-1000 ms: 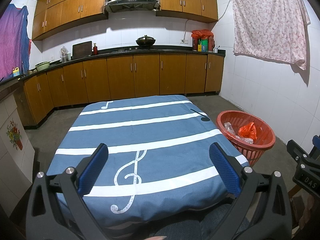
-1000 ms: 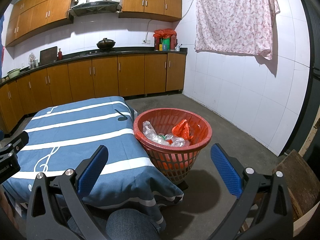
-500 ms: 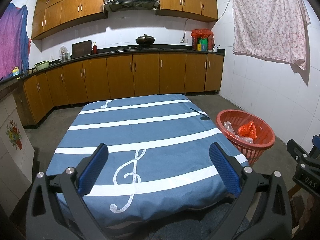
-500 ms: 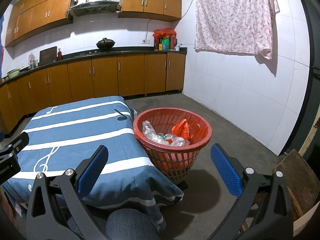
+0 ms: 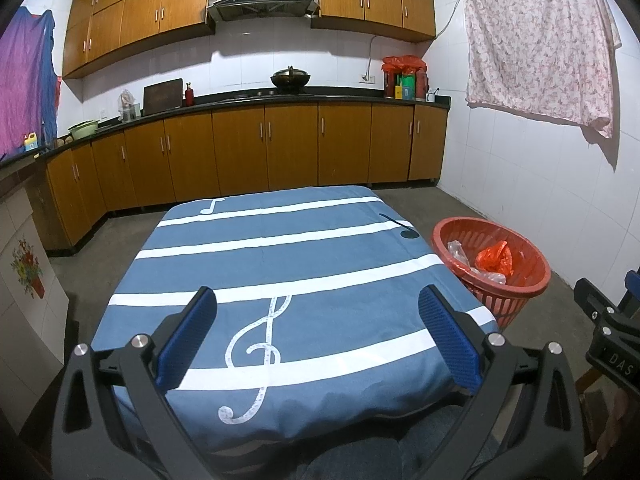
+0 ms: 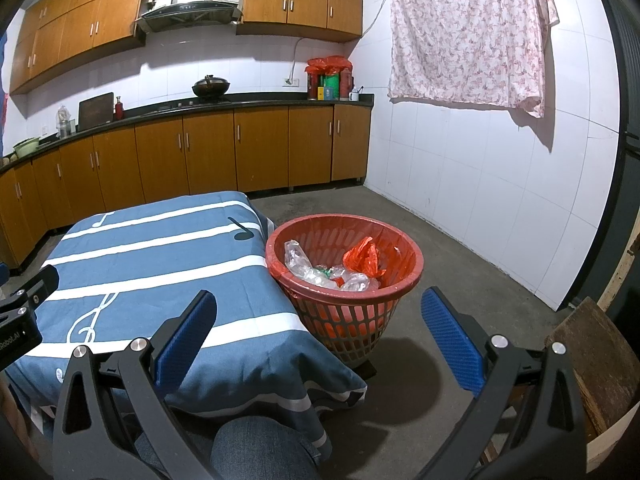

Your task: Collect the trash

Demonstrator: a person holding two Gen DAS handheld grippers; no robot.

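A red plastic basket (image 6: 344, 280) stands on the floor just right of the table; it holds a crumpled orange-red bag (image 6: 362, 258) and clear plastic wrappers (image 6: 296, 258). In the left wrist view the same basket (image 5: 494, 270) sits at the right. My left gripper (image 5: 316, 312) hovers open over the near part of the table's blue striped cloth (image 5: 280, 264), nothing between its blue pads. My right gripper (image 6: 316, 312) is open too, held low in front of the basket, empty. No loose trash shows on the cloth.
Wooden kitchen cabinets (image 5: 256, 148) and a dark counter run along the back wall. A floral cloth (image 6: 468, 32) hangs on the white tiled wall at right. A wooden piece (image 6: 592, 360) stands near right. A person's denim-clad knee (image 6: 256, 452) is below the grippers.
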